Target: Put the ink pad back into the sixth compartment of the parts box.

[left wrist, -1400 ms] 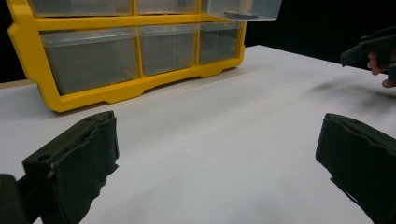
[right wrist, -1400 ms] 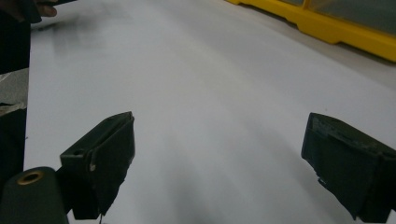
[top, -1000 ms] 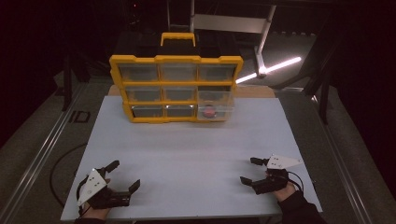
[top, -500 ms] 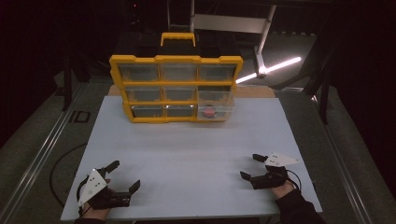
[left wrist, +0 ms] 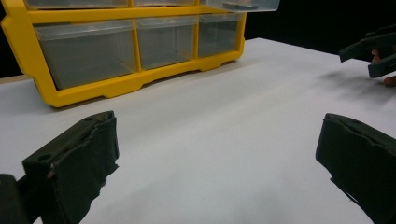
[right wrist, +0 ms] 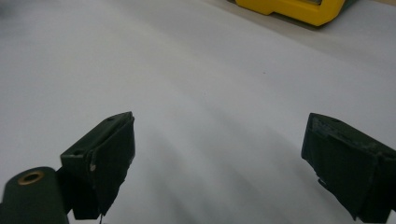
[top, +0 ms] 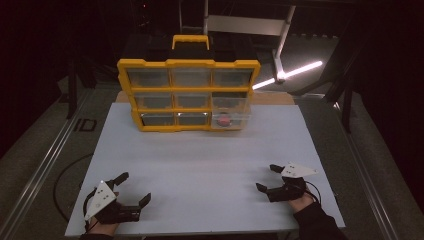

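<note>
Grippers idle | your left gripper [top: 132,192] and right gripper [top: 267,177] sat spread, empty | organizer [top: 189,95] far; you needed a square, level reach toward its drawers.

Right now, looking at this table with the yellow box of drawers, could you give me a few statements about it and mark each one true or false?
1. Both tools, left tool and right tool, are open and hold nothing. True.
2. The yellow drawer cabinet lies flat on its back. False: it stands upright at the far side of the white table.
3. A red object sits in the bottom right drawer. True.
4. The right tool touches the cabinet. False: it rests well apart, near the person's edge.
</note>
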`<action>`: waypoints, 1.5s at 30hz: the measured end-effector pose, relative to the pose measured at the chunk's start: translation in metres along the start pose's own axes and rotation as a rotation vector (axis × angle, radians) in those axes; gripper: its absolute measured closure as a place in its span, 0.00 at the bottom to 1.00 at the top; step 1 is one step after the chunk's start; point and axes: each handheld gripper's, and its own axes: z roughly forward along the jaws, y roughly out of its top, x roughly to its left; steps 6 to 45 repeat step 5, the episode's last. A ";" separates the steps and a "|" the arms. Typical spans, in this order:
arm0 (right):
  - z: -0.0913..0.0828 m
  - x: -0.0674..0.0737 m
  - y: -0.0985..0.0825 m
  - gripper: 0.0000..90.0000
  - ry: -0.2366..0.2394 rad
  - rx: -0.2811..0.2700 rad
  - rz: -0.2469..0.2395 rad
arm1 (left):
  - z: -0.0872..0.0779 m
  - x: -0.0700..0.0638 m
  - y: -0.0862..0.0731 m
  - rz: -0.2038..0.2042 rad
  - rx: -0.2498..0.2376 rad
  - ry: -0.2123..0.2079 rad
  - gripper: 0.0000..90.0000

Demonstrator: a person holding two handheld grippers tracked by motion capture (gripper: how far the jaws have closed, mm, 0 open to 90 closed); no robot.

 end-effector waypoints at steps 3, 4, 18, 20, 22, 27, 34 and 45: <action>0.000 0.000 0.000 0.11 0.004 0.004 0.001 | 0.000 0.000 0.000 -0.002 -0.002 0.000 0.00; 0.000 0.001 0.000 0.11 0.007 0.007 -0.001 | 0.000 0.000 0.000 -0.002 -0.002 0.000 0.00; 0.000 0.001 0.000 0.11 0.007 0.006 -0.006 | 0.000 0.000 0.000 -0.002 -0.002 0.000 0.00; 0.000 0.001 0.000 0.11 0.007 0.006 -0.006 | 0.000 0.000 0.000 -0.002 -0.002 0.000 0.00; 0.000 0.001 0.000 0.11 0.007 0.006 -0.006 | 0.000 0.000 0.000 -0.002 -0.002 0.000 0.00; 0.000 0.001 0.000 0.11 0.007 0.006 -0.006 | 0.000 0.000 0.000 -0.002 -0.002 0.000 0.00; 0.000 0.001 0.000 0.11 0.007 0.006 -0.006 | 0.000 0.000 0.000 -0.002 -0.002 0.000 0.00; 0.000 0.001 0.000 0.11 0.007 0.006 -0.006 | 0.000 0.000 0.000 -0.002 -0.002 0.000 0.00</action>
